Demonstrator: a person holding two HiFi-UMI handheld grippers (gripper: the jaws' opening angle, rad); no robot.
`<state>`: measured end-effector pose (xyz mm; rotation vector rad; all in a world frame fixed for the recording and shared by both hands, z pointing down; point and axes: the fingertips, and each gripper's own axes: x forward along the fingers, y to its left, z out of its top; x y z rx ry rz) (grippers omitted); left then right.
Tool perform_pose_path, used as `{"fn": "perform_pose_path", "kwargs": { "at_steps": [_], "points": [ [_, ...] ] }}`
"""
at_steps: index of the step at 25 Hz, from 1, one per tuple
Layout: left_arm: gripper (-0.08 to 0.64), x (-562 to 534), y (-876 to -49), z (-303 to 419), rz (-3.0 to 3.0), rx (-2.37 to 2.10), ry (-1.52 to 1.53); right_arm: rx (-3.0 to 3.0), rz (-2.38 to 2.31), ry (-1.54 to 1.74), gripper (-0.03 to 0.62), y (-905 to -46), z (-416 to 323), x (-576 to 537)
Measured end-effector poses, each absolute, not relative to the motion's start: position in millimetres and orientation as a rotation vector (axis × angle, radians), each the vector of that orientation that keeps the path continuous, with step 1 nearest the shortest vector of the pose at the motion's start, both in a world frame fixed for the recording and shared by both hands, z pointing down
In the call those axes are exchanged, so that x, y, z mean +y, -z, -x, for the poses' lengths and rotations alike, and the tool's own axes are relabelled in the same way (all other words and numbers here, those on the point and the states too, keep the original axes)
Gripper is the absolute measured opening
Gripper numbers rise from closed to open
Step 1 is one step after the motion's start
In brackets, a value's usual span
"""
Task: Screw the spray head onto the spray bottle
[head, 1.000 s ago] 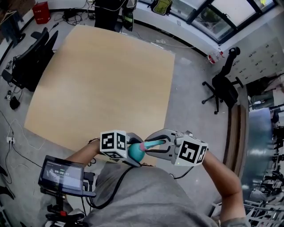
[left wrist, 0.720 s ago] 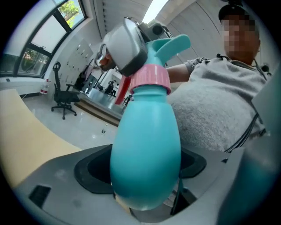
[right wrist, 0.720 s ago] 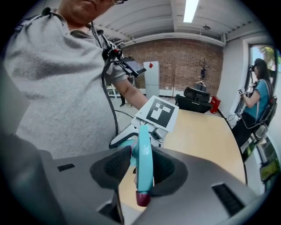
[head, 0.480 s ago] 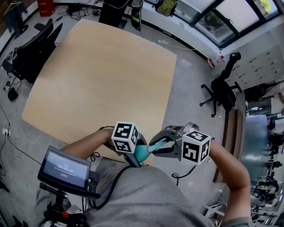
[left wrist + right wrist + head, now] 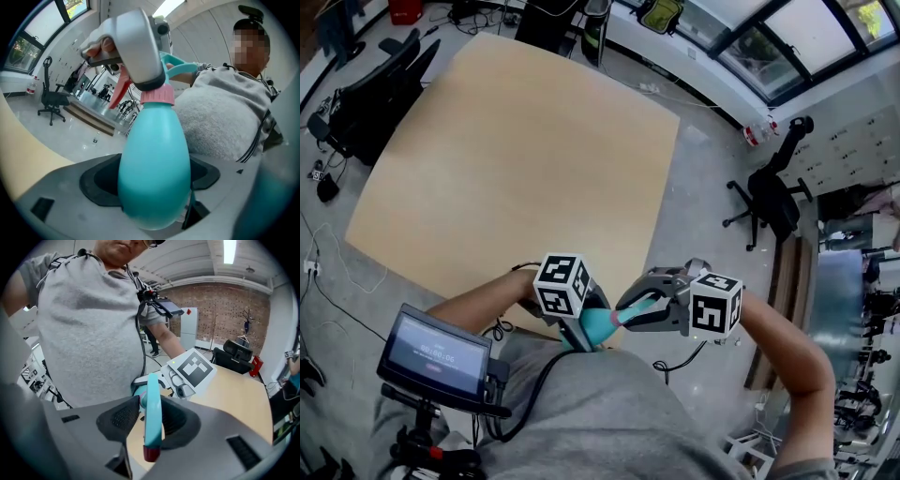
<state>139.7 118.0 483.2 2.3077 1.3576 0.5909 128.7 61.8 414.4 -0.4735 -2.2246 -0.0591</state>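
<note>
A teal spray bottle (image 5: 154, 173) with a pink collar (image 5: 157, 96) stands upright between the black pads of my left gripper (image 5: 152, 182), which is shut on its belly. The teal spray head (image 5: 152, 408) with its red nozzle tip (image 5: 150, 454) sits on the bottle's neck, and my right gripper (image 5: 152, 422) is shut on it from above. In the head view both grippers meet close to the person's chest: left gripper (image 5: 586, 328), bottle (image 5: 600, 326), spray head (image 5: 636, 309), right gripper (image 5: 643, 310). The thread under the collar is hidden.
The wooden table (image 5: 516, 169) stretches away in front, its near edge just under the grippers. A small screen on a stand (image 5: 436, 354) is at the lower left. Office chairs (image 5: 769, 202) stand on the floor to the right and the far left.
Both hands have turned a little. The left gripper's marker cube now sits higher and closer to the right gripper. Bottle and spray head remain gripped.
</note>
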Motion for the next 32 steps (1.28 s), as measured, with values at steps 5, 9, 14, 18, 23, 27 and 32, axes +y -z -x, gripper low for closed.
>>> {"fn": "perform_pose_path", "kwargs": {
  "at_steps": [5,9,14,18,23,27,32],
  "points": [
    [0.396,111.7,-477.1,-143.9,-2.314,1.313,-0.449,-2.368,0.320,-0.022,0.132,-412.8,-133.0,57.7],
    [0.395,111.4,-477.7,-145.4,-2.300,1.285,-0.424,-2.466,0.172,-0.219,0.132,-413.8,-137.5,56.7],
    [0.394,116.9,-486.8,-143.5,-2.264,1.283,-0.458,-2.466,0.095,-0.383,0.132,-423.7,-134.9,57.4],
    [0.394,114.4,-484.9,-145.1,-2.250,1.260,-0.462,-2.315,-0.039,-0.680,0.132,-426.0,-136.3,51.2],
    [0.394,114.3,-489.2,-148.1,-2.222,1.161,-0.511,-2.090,-0.426,-1.279,0.132,-438.7,-146.2,51.1],
    [0.394,111.4,-487.7,-152.5,-2.215,1.121,-0.499,-2.069,-0.492,-1.211,0.132,-439.7,-147.5,49.6],
    [0.394,111.6,-484.2,-152.7,-2.242,1.142,-0.462,-2.111,-0.357,-1.015,0.164,-432.8,-144.9,59.4]
  ]
}}
